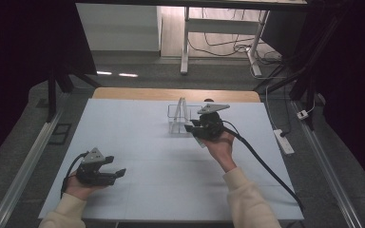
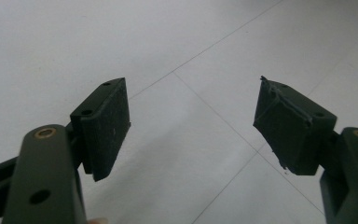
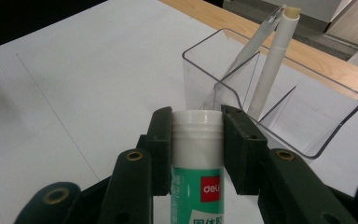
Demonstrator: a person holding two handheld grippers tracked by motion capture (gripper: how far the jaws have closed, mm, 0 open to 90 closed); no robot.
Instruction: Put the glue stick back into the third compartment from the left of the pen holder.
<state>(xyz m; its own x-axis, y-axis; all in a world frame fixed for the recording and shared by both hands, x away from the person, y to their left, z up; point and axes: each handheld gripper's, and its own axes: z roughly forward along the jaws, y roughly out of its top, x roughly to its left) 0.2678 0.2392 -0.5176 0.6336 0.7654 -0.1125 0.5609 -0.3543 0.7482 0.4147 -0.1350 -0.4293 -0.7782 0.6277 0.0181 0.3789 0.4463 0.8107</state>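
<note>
a: where is the glue stick (image 3: pixel 197 154) sitting?

b: the right claw (image 3: pixel 197 140) is clenching it by its white cap, just beside the clear organiser (image 3: pixel 279 93) on the tabletop (image 1: pixel 138 142).

a: the left claw (image 2: pixel 191 126)?

b: it is gaping, released.

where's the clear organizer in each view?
High view: organizer at table center-back, just left of the right hand-held gripper.
Right gripper view: organizer upper right, beyond the glue stick clamped in the jaws.
Left gripper view: just white tabletop past its open jaws.
Shared landmark: two pens leaning inside it.
</note>
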